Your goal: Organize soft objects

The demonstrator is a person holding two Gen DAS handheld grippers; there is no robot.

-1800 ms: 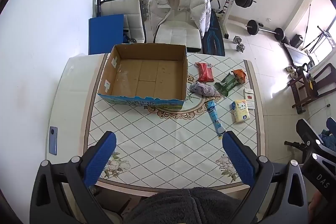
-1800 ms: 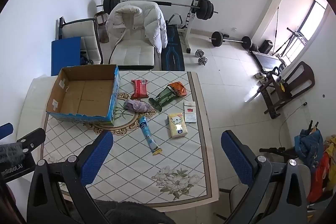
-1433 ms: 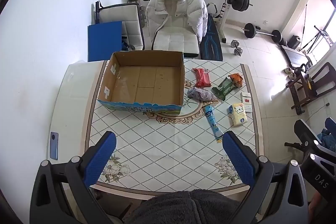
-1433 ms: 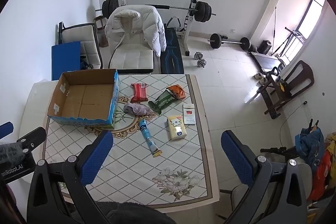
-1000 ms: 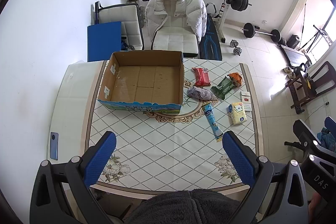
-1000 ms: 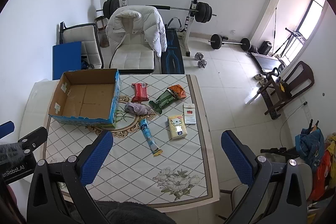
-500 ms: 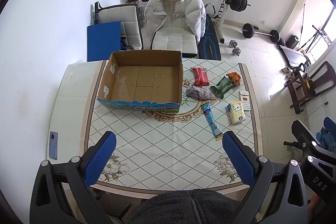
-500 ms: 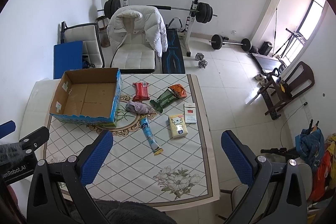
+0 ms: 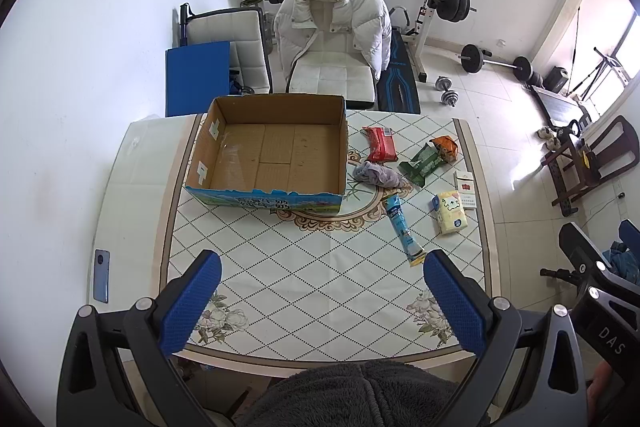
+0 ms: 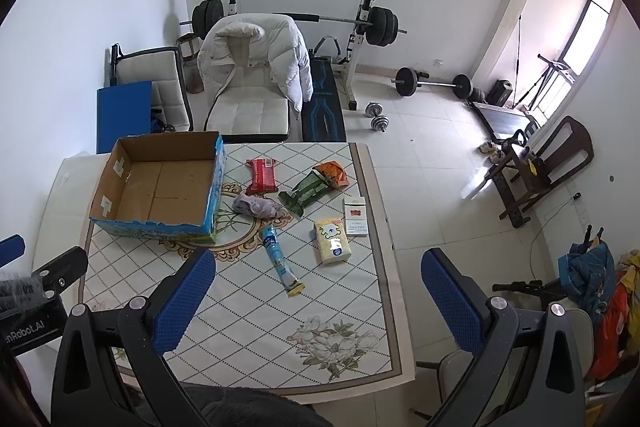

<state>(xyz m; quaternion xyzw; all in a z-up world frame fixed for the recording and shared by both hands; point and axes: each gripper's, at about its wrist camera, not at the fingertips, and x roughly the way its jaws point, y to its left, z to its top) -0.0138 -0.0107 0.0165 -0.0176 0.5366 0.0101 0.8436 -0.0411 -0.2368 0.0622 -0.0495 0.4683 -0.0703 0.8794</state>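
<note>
Left wrist view: the left gripper (image 9: pixel 320 297) hangs high above the near edge of the table (image 9: pixel 332 291), jaws spread wide, nothing between them.
Box: the cardboard box (image 9: pixel 272 155) sits open and bare inside at the far left of the table, ready to take things.
Soft goods: the grey cloth (image 9: pixel 378 174) lies crumpled just beside the box's right wall; the red packet (image 9: pixel 381 143), green packet (image 9: pixel 424 163), orange packet (image 9: pixel 445 147), blue tube (image 9: pixel 403 229), tissue pack (image 9: pixel 451 211) and cigarette box (image 9: pixel 466 190) lie to the right.
Only here: a phone (image 9: pixel 102 275) on the table's left margin and the person's dark fleece sleeve (image 9: pixel 360 395) below the gripper.
Right wrist view: the right gripper (image 10: pixel 318 297) is gaping too and empty, hovering over the table's near right corner.
Step in hand: judged an approach, nothing picked yet.
Doing it well: the cloth looks the natural first target for this gripper; come down from above, pinch the bunched middle so it lifts whole, and clear the box wall before letting go.
Only here: the box's blue printed right wall, the floor and clutter right of the table, and part of the left gripper's body at the left edge.
</note>
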